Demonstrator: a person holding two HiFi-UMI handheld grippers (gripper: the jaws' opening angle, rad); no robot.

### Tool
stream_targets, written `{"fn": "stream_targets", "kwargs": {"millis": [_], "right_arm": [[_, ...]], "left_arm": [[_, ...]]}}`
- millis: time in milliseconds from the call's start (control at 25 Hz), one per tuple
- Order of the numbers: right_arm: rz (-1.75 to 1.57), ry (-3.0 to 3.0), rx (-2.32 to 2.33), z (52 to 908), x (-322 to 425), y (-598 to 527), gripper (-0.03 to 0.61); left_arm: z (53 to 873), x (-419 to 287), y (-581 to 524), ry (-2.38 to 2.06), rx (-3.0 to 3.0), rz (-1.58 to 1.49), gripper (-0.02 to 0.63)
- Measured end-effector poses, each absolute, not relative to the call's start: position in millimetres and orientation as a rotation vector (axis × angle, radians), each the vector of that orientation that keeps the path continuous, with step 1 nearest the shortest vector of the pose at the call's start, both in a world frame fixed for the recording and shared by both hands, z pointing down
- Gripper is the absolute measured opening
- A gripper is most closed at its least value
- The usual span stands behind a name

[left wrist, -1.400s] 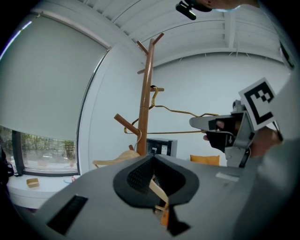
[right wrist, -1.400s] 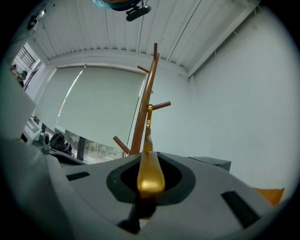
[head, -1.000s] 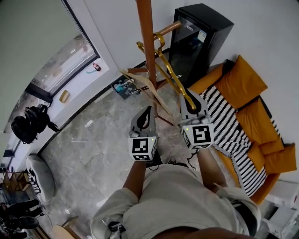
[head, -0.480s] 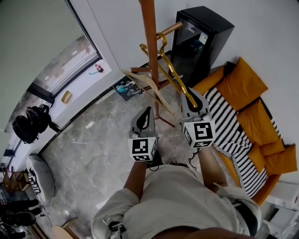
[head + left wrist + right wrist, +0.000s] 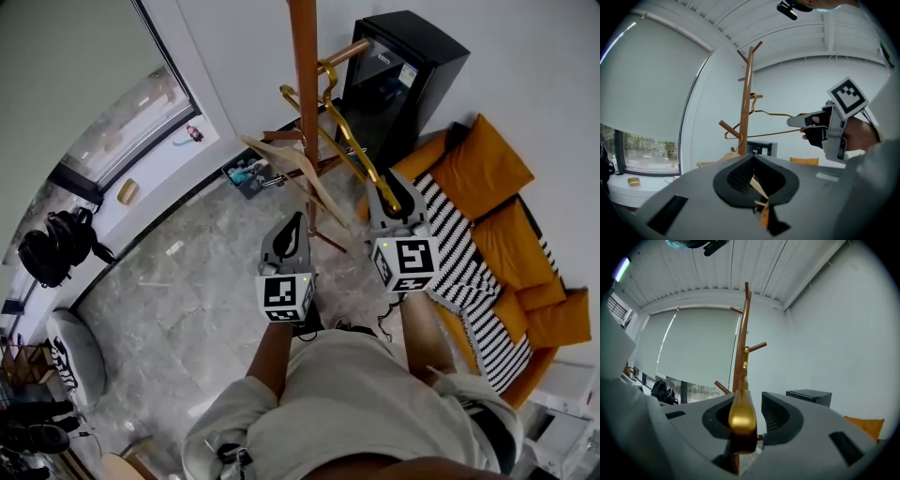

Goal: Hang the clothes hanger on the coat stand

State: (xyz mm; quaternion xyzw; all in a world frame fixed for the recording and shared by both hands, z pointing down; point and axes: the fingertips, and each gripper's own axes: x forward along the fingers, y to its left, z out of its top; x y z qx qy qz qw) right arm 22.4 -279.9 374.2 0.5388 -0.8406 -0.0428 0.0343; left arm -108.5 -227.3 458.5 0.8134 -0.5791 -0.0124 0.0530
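Right tongs (image 5: 385,195) have just been opening, gold hanger (image 5: 349,150) loose between them, seemingly hooked on the coat stand (image 5: 303,94); left tongs (image 5: 295,227) sit closed.

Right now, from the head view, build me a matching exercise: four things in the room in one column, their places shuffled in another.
Things
1. gold hanger
2. black cabinet
3. backpack
4. striped blanket

Places
A. by the window
B. draped on the orange sofa
C. hook over a peg of the coat stand
D. standing beside that sofa

Pairs: 1-C, 2-D, 3-A, 4-B
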Motion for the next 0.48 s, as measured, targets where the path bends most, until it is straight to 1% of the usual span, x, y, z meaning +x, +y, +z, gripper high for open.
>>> {"fn": "stream_targets", "kwargs": {"millis": [120, 160, 200, 480], "right_arm": [[-0.114, -2.586, 1.639, 376.6, 21.1, -281.1, 0.103], [-0.104, -2.6, 1.597, 378.7, 16.3, -280.1, 0.137], [-0.097, -2.615, 1.551, 380.7, 10.1, -278.5, 0.237], [-0.126, -2.623, 1.467, 387.6, -15.5, -271.0, 0.238]], "left_arm": [[458.7, -110.6, -228.4, -1.755, 2.474, -0.045, 0.009], [458.8, -111.1, -228.7, -1.753, 2.474, -0.047, 0.009], [458.9, -111.4, -229.0, -1.75, 2.473, -0.048, 0.009], [463.0, -121.3, -228.4, -1.749, 2.465, -0.055, 0.009]]}}
